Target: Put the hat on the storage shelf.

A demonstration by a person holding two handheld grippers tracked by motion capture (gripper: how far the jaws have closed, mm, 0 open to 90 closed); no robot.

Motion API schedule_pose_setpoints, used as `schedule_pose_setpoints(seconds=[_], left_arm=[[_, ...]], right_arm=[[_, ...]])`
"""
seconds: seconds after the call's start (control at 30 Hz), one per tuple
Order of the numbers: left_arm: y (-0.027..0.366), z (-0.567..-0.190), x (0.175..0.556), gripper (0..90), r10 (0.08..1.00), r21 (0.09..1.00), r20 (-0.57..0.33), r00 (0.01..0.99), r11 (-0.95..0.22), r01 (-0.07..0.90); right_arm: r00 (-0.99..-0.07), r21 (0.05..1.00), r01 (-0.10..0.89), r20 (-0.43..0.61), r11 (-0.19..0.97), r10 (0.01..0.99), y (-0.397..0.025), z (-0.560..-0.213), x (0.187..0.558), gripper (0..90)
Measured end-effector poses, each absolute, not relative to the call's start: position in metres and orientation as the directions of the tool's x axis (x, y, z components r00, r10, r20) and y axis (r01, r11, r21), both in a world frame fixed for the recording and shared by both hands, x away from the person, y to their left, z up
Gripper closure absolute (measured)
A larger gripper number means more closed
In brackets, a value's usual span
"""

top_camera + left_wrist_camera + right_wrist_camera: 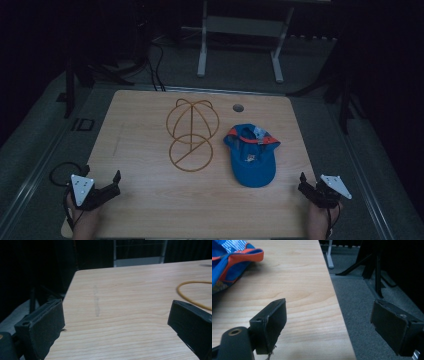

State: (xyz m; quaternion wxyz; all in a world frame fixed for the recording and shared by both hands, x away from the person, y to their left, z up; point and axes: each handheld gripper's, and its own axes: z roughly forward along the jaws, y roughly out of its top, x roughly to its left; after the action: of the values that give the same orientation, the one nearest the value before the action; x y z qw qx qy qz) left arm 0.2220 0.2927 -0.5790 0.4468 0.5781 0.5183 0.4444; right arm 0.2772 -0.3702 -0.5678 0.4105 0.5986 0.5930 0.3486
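- Dark surroundings close in on a light wooden table [150, 210]; beyond its far edge little can be made out apart from a pale metal frame [240, 45] standing on grey carpet.
- At the near left corner the left gripper [102, 187] is held low, jaws spread wide with nothing between them; in the left gripper view both black jaws are cut off by the picture's edges.
- At the near right edge the right gripper [309, 187] is likewise spread and empty; in its own view one jaw hangs over the table, the other over the carpet past the table's edge.
- A blue cap with orange trim [251, 152] lies right of centre, well apart from both grippers; its printed patch is too small to read.
- Just left of it stands a gold wire cap stand [191, 132], close beside the cap.
- A small dark hole [238, 107] marks the tabletop's far side.
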Motion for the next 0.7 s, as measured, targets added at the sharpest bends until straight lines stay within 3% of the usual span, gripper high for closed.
schedule_pose_setpoints(seconds=[0.47, 0.7], left_arm=[[0.282, -0.575, 0.222, 1.3, 0.989, 0.981, 0.01, 0.147, -0.038, 0.192], [0.272, -0.571, 0.225, 1.2, 0.975, 0.969, -0.036, 0.221, -0.02, 0.246]], right_arm=[[-0.023, 0.885, 0.464, -0.031, 0.038, 0.999, -0.374, -0.568, 0.28, 14.7], [-0.057, 0.881, 0.469, -0.042, 0.063, 0.998, -0.374, -0.562, 0.282, 16.1]])
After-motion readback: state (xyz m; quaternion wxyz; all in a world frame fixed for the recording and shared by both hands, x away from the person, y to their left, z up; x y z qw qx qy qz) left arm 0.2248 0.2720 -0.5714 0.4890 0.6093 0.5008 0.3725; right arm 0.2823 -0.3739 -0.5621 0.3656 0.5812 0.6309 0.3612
